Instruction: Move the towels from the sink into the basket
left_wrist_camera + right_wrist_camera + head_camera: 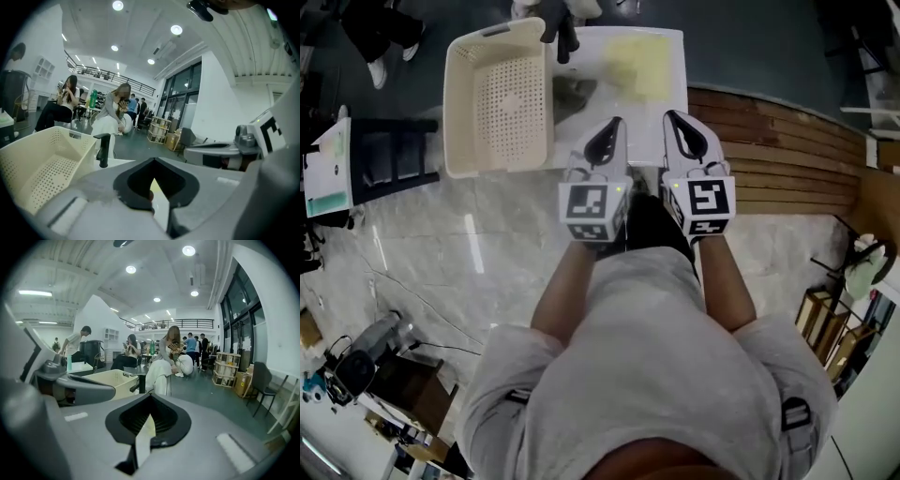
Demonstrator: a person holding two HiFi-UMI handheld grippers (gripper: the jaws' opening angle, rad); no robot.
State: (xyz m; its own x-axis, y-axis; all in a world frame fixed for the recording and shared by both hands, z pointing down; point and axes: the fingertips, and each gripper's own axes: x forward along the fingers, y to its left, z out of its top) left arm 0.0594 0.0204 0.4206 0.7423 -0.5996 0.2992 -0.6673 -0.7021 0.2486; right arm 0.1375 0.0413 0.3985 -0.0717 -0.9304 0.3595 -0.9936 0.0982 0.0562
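A yellow towel [639, 64] lies flat in the white sink [673, 42], and a grey towel [572, 92] lies crumpled at the sink's left side. The cream perforated basket [497, 98] stands empty just left of the sink. My left gripper [614, 124] and right gripper [673, 117] hover side by side over the sink's near edge, both shut with nothing held. In the left gripper view the basket [42, 159] and black faucet [104, 150] show beyond the closed jaws. The right gripper view shows the basket [112, 378] to the left.
A black faucet [565, 37] stands at the sink's far edge. Curved wooden steps [787, 159] run along the right. A dark rack [389, 155] sits left of the basket. Several people [171, 357] sit far off in the hall.
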